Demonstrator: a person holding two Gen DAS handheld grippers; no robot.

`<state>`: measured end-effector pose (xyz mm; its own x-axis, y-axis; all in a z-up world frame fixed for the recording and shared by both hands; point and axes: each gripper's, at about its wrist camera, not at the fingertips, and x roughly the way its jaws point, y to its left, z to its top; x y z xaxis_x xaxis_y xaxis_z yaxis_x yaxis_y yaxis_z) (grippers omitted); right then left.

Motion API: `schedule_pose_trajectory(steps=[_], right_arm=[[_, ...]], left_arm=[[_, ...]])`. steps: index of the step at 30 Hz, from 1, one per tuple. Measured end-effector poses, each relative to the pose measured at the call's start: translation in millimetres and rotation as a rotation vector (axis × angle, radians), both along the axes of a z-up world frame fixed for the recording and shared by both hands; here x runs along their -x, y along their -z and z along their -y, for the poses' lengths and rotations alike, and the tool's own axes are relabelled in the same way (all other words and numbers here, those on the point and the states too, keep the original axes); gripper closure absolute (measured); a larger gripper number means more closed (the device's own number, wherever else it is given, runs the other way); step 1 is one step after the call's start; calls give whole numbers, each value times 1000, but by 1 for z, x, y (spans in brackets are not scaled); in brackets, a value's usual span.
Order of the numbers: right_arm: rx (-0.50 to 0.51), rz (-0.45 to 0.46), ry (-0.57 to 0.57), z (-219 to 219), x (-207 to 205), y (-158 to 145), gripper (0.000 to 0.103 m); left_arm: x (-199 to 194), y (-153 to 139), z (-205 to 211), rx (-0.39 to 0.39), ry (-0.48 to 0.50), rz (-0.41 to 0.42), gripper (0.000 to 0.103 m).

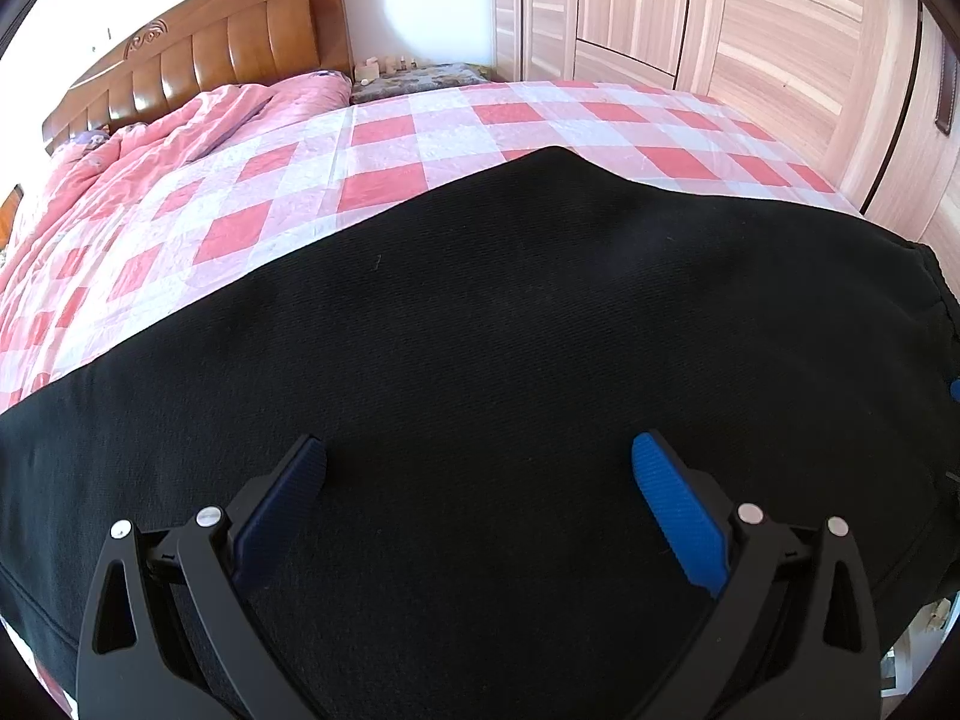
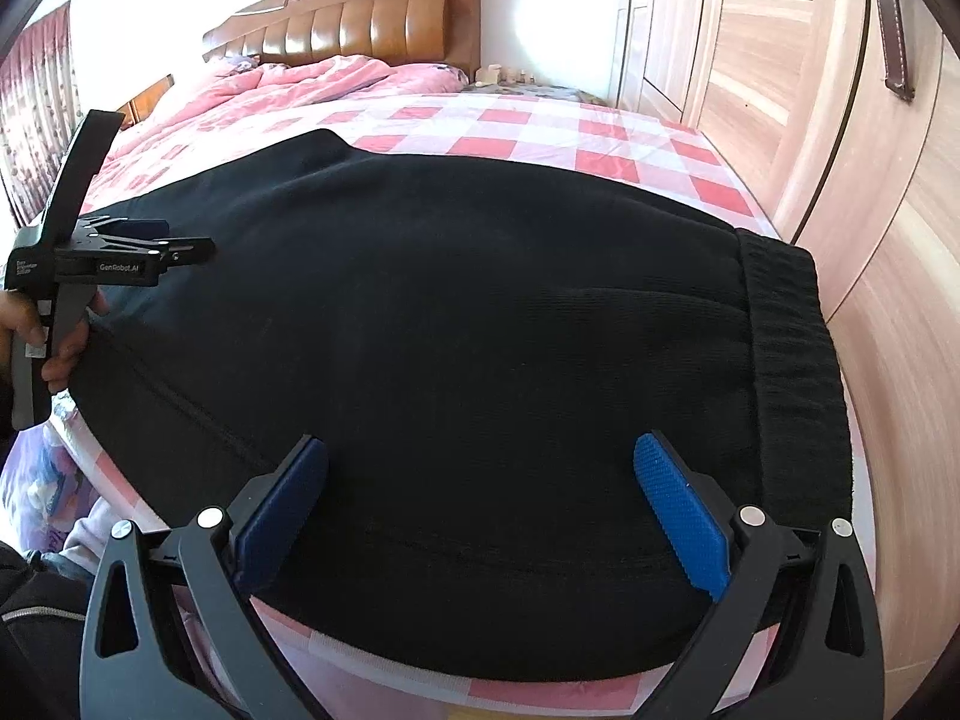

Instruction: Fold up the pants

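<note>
Black pants (image 1: pixel 480 348) (image 2: pixel 456 312) lie flat on the checked bed, the ribbed waistband (image 2: pixel 792 360) at the right end near the wardrobe. My left gripper (image 1: pixel 479 468) hovers over the cloth, open, nothing between its blue pads. In the right wrist view the left gripper (image 2: pixel 180 246) shows from the side at the far left over the pants' left part, held by a hand (image 2: pixel 54 336). My right gripper (image 2: pixel 480 468) stands open above the near edge of the pants by the waistband, with only cloth below it.
The bed sheet (image 1: pixel 384 180) is pink and white checked. A pink quilt (image 1: pixel 198 114) is bunched by the wooden headboard (image 1: pixel 228 42). A wardrobe (image 2: pixel 840 120) runs close along the bed's right side. A printed cloth (image 2: pixel 42 468) hangs over the near left bed edge.
</note>
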<state>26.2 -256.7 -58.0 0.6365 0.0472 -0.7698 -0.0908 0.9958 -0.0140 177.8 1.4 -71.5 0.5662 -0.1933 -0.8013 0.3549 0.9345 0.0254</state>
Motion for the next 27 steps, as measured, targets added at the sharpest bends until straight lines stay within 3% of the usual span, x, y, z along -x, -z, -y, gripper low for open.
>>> schedule_pose_trajectory(steps=[4,7,8,10,12,15,19,21,24,27], right_arm=[[-1,-3,10,0,1,0,4],[25,-56,44,-5,-6,-4,5],[44,-79,61,-8,-8,-7,5],[121,-108,105,-21,-16,-16,5],[162,-79,91,-39,-22,-25,5],[120,-33,-34,-87,-40,-38,5],[51,-48,-257,-180,-80,-34,5],[66,-64,-345,-224,-95,-25,5],[121,-104,-434,-282,-110,-8,5],[136,-63,-493,-310,-106,-14,5]], left_arm=[[0,0,0,3,1,-2,1],[5,-3,-7,10,-28,-21,1],[8,-7,-14,27,-52,-31,2],[21,-21,-42,135,-73,-11,2],[31,-33,-77,144,-126,47,2],[35,-39,-125,104,-221,88,2],[30,-19,-196,76,-355,28,2],[27,-4,-216,90,-370,-34,2],[44,-9,-224,89,-294,7,2],[61,-33,-253,215,-330,55,2]])
